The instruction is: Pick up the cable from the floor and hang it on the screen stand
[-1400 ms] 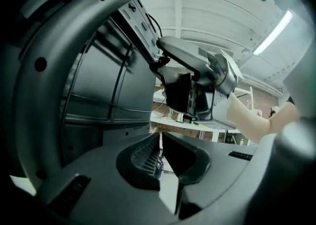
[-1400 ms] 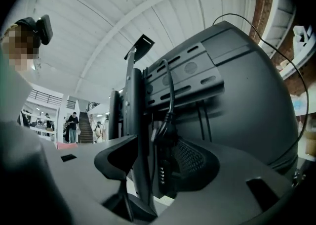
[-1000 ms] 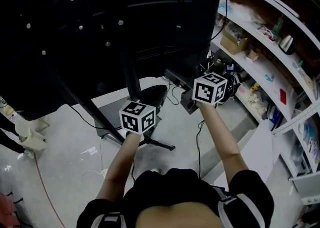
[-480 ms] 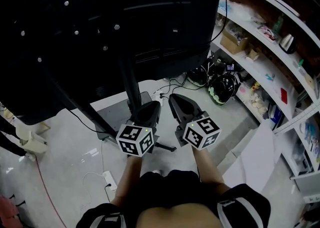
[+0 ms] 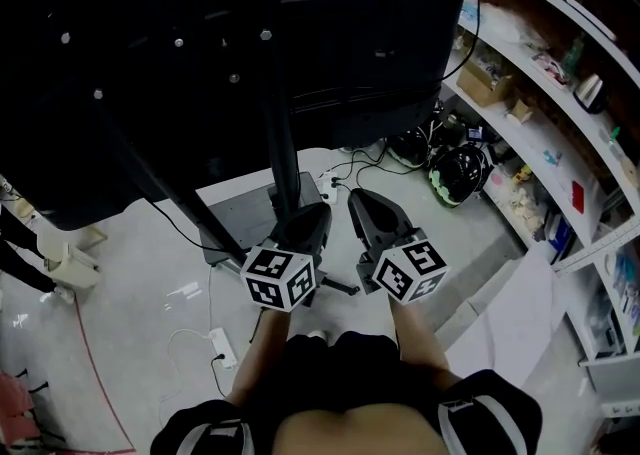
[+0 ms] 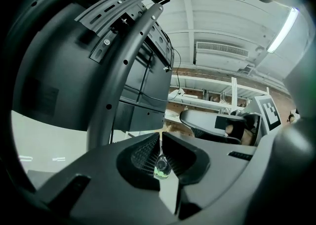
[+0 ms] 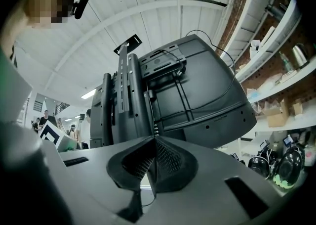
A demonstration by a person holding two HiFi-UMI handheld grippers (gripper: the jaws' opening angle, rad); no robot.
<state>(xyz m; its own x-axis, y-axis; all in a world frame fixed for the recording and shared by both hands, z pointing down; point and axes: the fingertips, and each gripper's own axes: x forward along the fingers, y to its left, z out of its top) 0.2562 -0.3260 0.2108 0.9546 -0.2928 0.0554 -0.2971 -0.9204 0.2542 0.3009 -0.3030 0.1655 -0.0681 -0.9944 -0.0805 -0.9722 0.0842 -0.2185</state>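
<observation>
The big black screen (image 5: 200,43) stands on its stand, with a dark pole (image 5: 281,143) and a flat base (image 5: 240,223) on the floor. In the right gripper view a black cable (image 7: 174,66) loops over the bracket on the screen's back. More black cables (image 5: 350,165) lie on the floor past the base. Both grippers are held low in front of the person, pointing at the stand. My left gripper (image 5: 312,213) (image 6: 161,135) has its jaw tips together and holds nothing. My right gripper (image 5: 360,199) (image 7: 154,139) is shut and empty.
Shelves (image 5: 560,93) full of small items run along the right. Black and green helmets (image 5: 458,171) lie on the floor by them. A white power strip (image 5: 218,345) and a red cord (image 5: 90,363) lie at the left. A white board (image 5: 510,303) leans at the right.
My right gripper has pulled back from the screen's lower right edge to the person's body and its jaws have shut. The left gripper has dropped slightly nearer the body.
</observation>
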